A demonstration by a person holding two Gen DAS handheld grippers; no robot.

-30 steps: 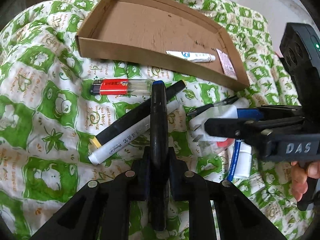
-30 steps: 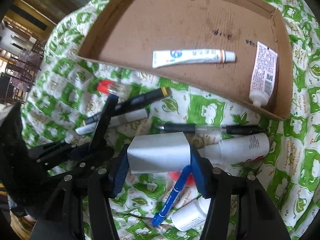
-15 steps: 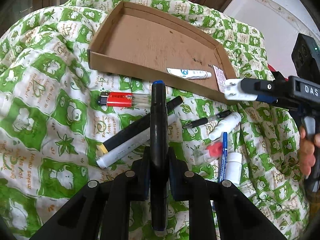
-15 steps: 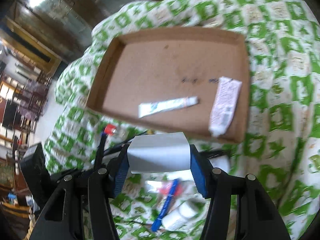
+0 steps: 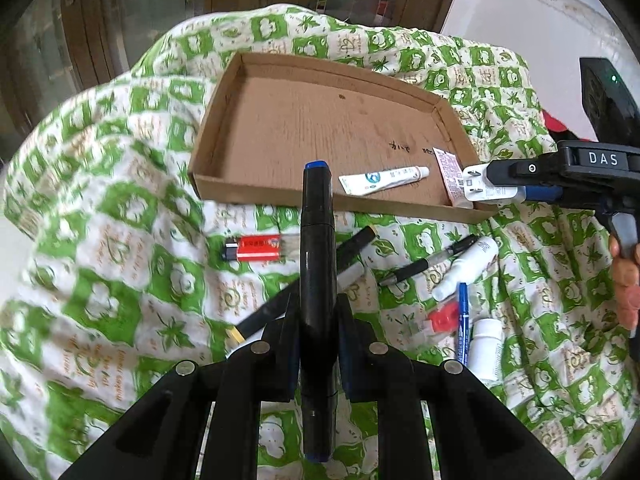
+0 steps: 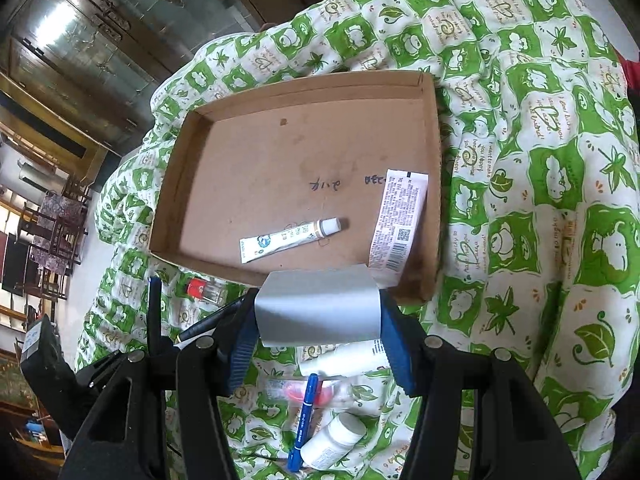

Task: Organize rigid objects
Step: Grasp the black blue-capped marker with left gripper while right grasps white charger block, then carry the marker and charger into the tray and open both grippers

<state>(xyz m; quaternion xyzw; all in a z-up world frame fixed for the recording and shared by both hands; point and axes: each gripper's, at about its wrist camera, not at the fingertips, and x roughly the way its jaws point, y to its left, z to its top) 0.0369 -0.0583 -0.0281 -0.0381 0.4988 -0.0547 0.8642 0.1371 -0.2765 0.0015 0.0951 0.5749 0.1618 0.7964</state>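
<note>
Left wrist view: the left gripper (image 5: 318,344) has its fingers clenched on a black marker (image 5: 318,264) with blue end caps, which points toward 12 o'clock, tip lined up with the near wall of a shallow cardboard tray (image 5: 256,188). The tray rests on a green-and-white patterned quilt (image 5: 100,240). Inside it lie a small white ointment tube (image 5: 382,179) and, at 3 o'clock from that, a flat white sachet (image 5: 450,178) by the right wall.

At 3 o'clock in this view the right gripper (image 5: 496,184) holds a white plug adapter (image 5: 478,186) over the tray's near right corner, prongs facing 9 o'clock; a hand (image 5: 626,276) grips its handle.

Loose on the quilt in front of the tray lie a red lighter (image 5: 256,249), a black-capped marker (image 5: 352,242), a black pen (image 5: 430,266), a white squeeze bottle (image 5: 466,268), a blue pen (image 5: 462,322), a white pill bottle (image 5: 486,346) and a clear item with a red part (image 5: 440,320).

Right wrist view: the blue-padded fingers (image 6: 394,344) of the right gripper (image 6: 318,344) are clamped on the adapter's grey-white body (image 6: 318,306), poised at 6 o'clock of the tray (image 6: 176,176); the left gripper (image 6: 154,344) shows at 8 o'clock.
</note>
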